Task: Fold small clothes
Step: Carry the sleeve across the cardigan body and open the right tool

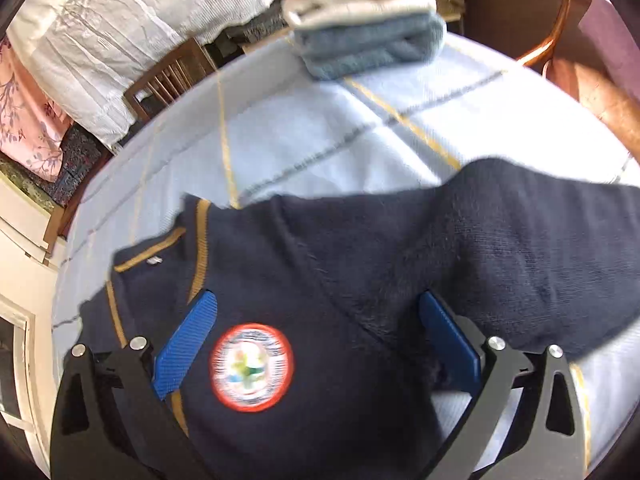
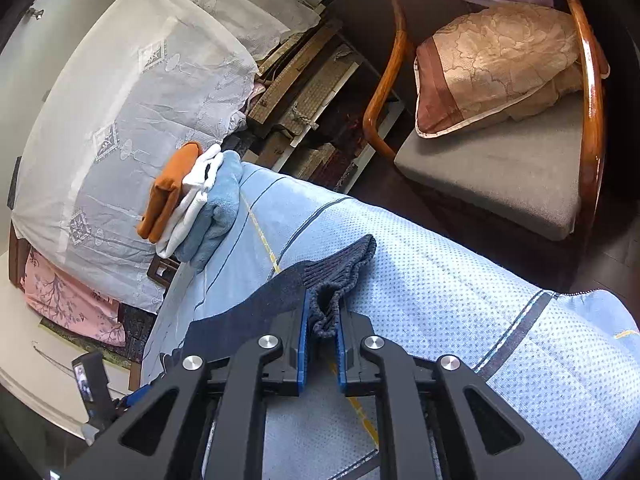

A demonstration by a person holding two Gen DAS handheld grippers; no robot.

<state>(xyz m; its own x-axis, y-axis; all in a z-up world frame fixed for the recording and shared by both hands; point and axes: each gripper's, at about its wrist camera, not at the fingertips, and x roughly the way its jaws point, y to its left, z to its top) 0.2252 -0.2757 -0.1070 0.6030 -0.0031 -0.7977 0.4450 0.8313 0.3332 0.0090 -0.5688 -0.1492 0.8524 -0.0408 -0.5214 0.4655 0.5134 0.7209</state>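
A small navy sweater point(image 1: 360, 272) with tan collar stripes and a round red-rimmed badge point(image 1: 251, 366) lies on a light blue cloth point(image 1: 320, 128). My left gripper point(image 1: 316, 312) is open just above the sweater's chest, its blue fingers point(image 1: 188, 344) either side of the badge. One sleeve stretches off to the right. My right gripper point(image 2: 322, 312) is shut on that sleeve's ribbed cuff point(image 2: 340, 276), held a little above the blue cloth point(image 2: 460, 300).
A stack of folded clothes, orange, white and blue point(image 1: 368, 20), sits at the cloth's far edge; it also shows in the right wrist view point(image 2: 192, 200). A wooden armchair with a cushion point(image 2: 500, 80) stands beyond the right edge. White lace-covered furniture point(image 2: 132, 120) stands behind.
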